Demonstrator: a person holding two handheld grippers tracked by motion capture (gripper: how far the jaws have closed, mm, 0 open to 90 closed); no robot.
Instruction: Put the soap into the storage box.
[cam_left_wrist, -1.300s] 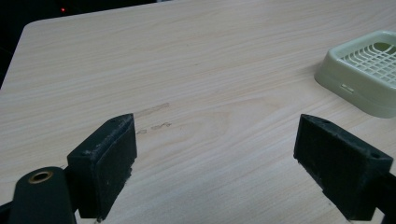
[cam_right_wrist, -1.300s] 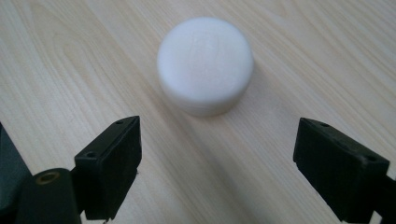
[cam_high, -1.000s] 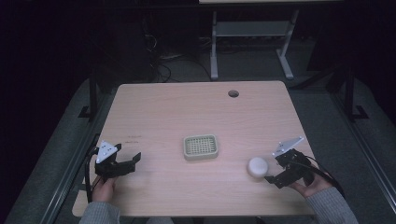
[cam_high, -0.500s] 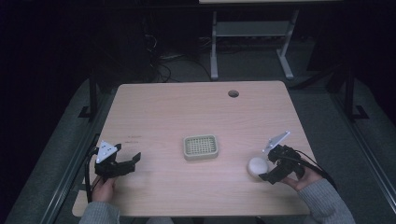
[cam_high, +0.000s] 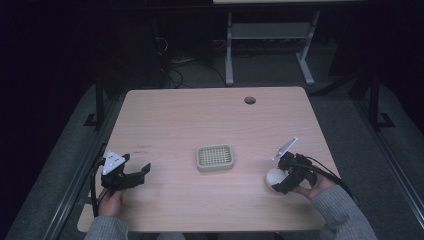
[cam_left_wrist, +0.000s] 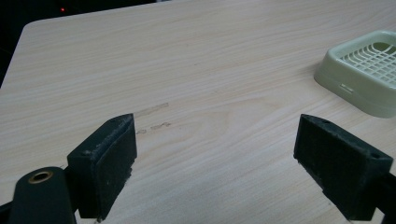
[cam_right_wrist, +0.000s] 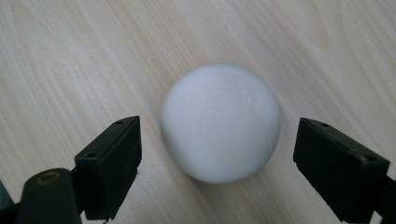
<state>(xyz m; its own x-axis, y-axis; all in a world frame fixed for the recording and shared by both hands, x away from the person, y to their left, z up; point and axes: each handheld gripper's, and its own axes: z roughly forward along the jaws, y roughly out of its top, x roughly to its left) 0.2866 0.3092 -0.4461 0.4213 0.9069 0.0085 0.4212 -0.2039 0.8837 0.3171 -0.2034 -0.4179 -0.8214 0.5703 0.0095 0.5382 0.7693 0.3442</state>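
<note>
A round white soap-like ball (cam_high: 274, 178) (cam_right_wrist: 220, 122) lies on the wooden table (cam_high: 200, 120) near its right front. My right gripper (cam_high: 281, 184) (cam_right_wrist: 219, 161) is open, tilted down over the ball, with one jaw on each side and a gap to each. A pale green slotted soap dish (cam_high: 215, 157) (cam_left_wrist: 366, 70) sits in the middle of the table. My left gripper (cam_high: 141, 173) (cam_left_wrist: 217, 168) is open near the left front edge, with bare wood between its jaws and the dish off to its right.
A round cable hole (cam_high: 249, 100) is near the table's far edge. Beyond the table stands a grey metal frame (cam_high: 267, 45) on dark floor, with cables (cam_high: 175, 70) to its left.
My right gripper has moved left and tipped down over the white ball, which now sits between its jaws. The left gripper has stayed put.
</note>
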